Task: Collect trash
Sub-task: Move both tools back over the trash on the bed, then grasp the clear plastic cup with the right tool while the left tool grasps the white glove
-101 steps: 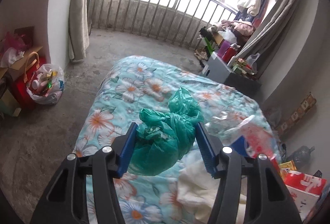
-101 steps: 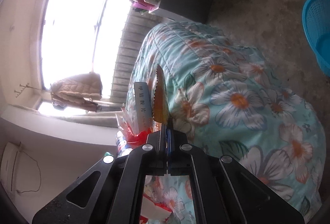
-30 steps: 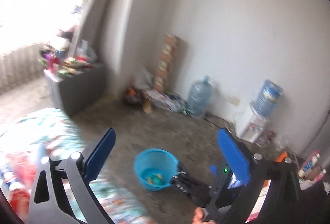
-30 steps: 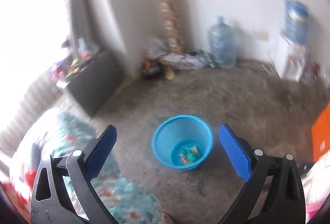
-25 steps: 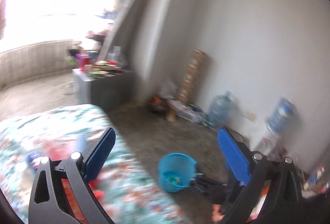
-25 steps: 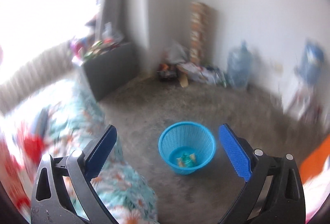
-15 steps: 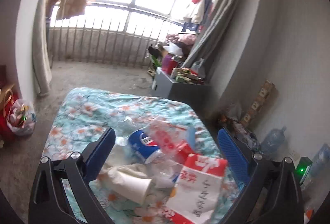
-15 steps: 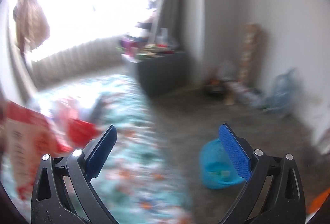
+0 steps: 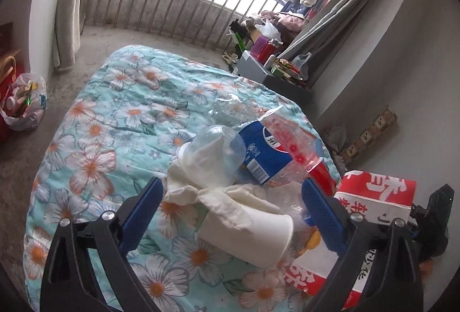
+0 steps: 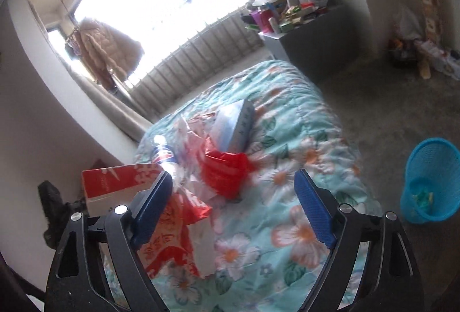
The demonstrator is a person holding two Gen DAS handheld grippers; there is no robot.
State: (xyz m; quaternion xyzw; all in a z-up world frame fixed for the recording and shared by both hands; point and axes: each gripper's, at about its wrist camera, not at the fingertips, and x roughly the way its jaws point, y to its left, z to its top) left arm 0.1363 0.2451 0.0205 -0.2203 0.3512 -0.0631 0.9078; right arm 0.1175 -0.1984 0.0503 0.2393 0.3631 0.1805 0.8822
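Note:
A pile of trash lies on the floral quilt (image 9: 115,116): a white paper cup (image 9: 253,228), crumpled white tissue (image 9: 198,165), a blue Pepsi bottle (image 9: 261,151), clear plastic (image 9: 230,111) and a red-and-white box (image 9: 371,202). My left gripper (image 9: 233,214) is open just over the cup and tissue. My right gripper (image 10: 233,205) is open above the quilt (image 10: 287,168), near a red plastic bag (image 10: 224,171) and the box (image 10: 115,182). A blue basket (image 10: 431,182) on the floor at right holds green and yellow scraps.
A grey cabinet (image 9: 276,76) with clutter stands beyond the bed by the curtain. A filled plastic bag (image 9: 23,102) sits on the floor at left. A balcony railing (image 9: 172,10) lies behind. Bare concrete floor (image 10: 388,111) separates bed and basket.
Both grippers swung from facing the blue basket back to the bed. The green bag and the wrapper held earlier now lie in the basket. Both grippers are open and empty.

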